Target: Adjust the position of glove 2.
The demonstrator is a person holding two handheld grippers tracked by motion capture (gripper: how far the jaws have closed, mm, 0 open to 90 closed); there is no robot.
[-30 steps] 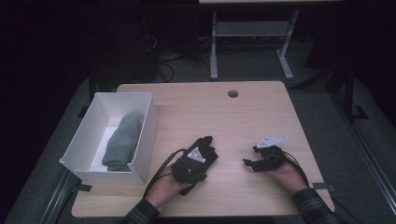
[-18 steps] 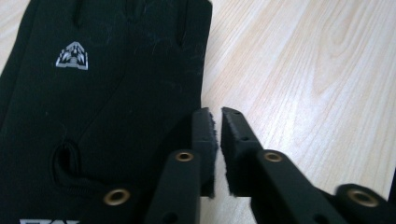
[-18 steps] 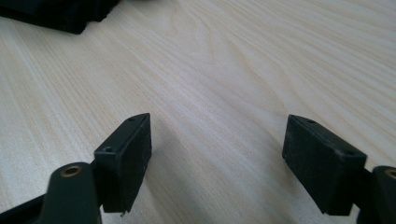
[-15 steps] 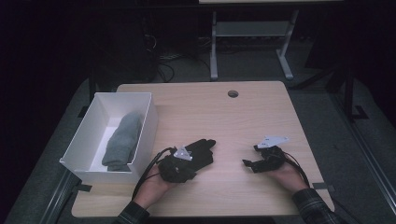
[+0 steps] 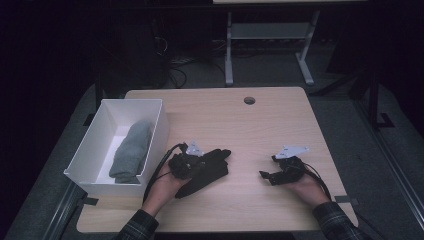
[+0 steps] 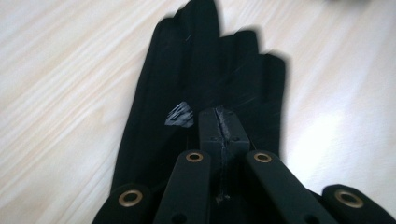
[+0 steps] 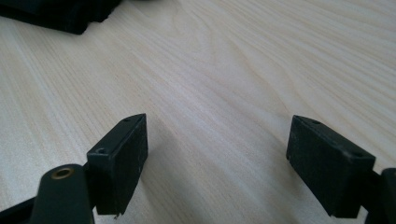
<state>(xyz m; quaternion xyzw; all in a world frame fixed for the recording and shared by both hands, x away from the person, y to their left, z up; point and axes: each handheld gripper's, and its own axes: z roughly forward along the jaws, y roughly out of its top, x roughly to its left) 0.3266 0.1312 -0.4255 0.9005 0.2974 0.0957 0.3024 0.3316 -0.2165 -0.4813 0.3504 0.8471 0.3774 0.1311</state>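
Since the earlier frame the left gripper [image 5: 184,162] has slid a little toward the white box [image 5: 95,150], dragging the black glove [image 5: 210,170] with it; its jaws have just been closing and now meet, and whether they pinch the fabric I cannot tell. Beyond those jaws the glove [image 6: 205,84] lies flat, fingers pointing away. Right gripper [image 5: 274,175] rests with its jaws set wide and nothing between them but bare wood; the glove's edge [image 7: 60,14] lies well ahead, to their left. Underneath is a pale wooden worktop [image 5: 240,125] with a cable hole [image 5: 249,100], in a dark room with a metal stand [image 5: 270,35] behind. A grey folded cloth [image 5: 131,152] lies inside the box.
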